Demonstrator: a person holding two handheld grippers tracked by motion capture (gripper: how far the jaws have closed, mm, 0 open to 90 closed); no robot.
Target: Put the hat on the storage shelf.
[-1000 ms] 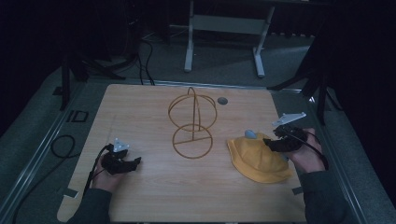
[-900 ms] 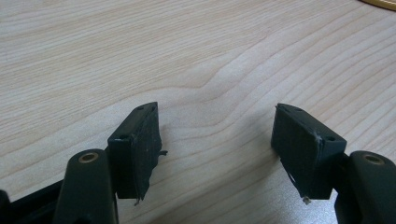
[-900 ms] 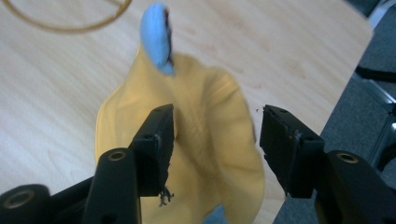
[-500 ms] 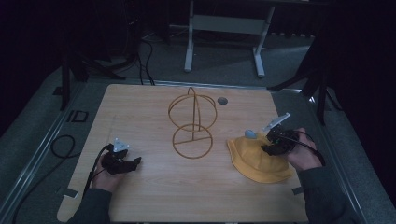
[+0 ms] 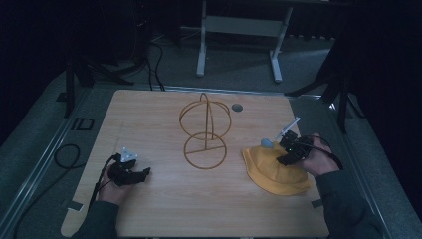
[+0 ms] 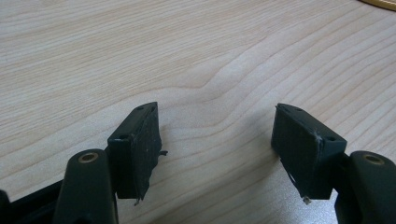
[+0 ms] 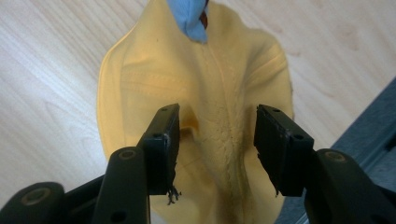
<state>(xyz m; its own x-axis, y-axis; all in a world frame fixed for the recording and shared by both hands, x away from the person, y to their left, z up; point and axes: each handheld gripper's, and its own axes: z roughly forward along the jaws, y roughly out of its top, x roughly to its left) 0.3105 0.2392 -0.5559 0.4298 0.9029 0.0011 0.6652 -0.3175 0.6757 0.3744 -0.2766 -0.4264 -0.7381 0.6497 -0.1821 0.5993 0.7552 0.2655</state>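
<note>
Worktop (image 5: 159, 214): pale wood, lit, with a dark floor around it.
Wire stand (image 5: 205, 130): upright near the middle of the worktop, a ring base with crossed hoops above it.
Yellow hat (image 5: 273, 172): lies flat on the right side of the worktop, just beside the wire stand's base; a small blue patch (image 5: 266, 144) sits at its far edge.
Right gripper (image 7: 215, 140): held over the yellow hat, jaws spread apart with a raised fold of the cloth between them, not closed on it.
Left gripper (image 6: 217, 140): low over bare wood at the left front of the worktop, well apart from the hat; jaws wide apart, holding nothing.
Grey disc (image 5: 237, 107): small, on the worktop behind the wire stand.
</note>
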